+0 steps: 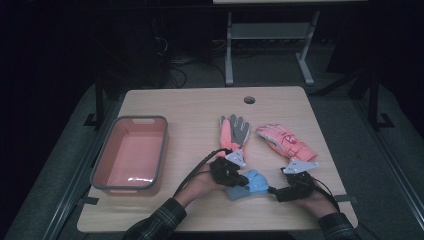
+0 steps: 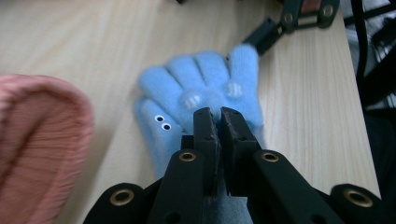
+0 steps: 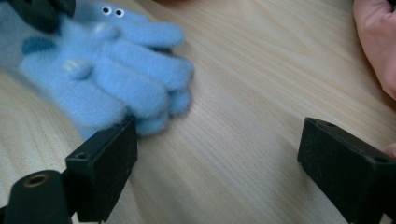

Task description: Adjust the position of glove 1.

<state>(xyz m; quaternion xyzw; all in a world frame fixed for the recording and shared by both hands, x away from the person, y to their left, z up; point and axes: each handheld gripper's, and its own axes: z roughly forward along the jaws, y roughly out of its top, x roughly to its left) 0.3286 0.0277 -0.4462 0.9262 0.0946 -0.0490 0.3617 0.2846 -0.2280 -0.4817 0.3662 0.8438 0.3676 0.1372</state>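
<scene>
**poster1:** Gloves-sorting clip, quick risk check. The left gripper [image 1: 231, 173] has its jaws pinched nearly together on the cuff end of the blue fuzzy glove [image 2: 201, 93], which lies near the counter's front edge, a bit right of centre. From the left gripper view it looks like only a thin fold of fleece is caught. If that glove gets lifted toward the pink bin [image 1: 131, 152] at the left side, the fold could slip out and the glove would drop short. Looks like a stacked pair too, so the lower one might peel off and stay behind.

**poster2:** Agreed. The right gripper [image 1: 295, 186] is the other worry. Its jaws stand wide with nothing between them, and one jaw sits right against the glove's fingertips in the right gripper view. Any drag from the left hand could snag the fleece on that jaw. The grey-and-orange glove [image 1: 235, 132] and the pink glove [image 1: 285, 142] lie farther back toward the middle of the counter [image 1: 190, 105], apart from all this.
</scene>
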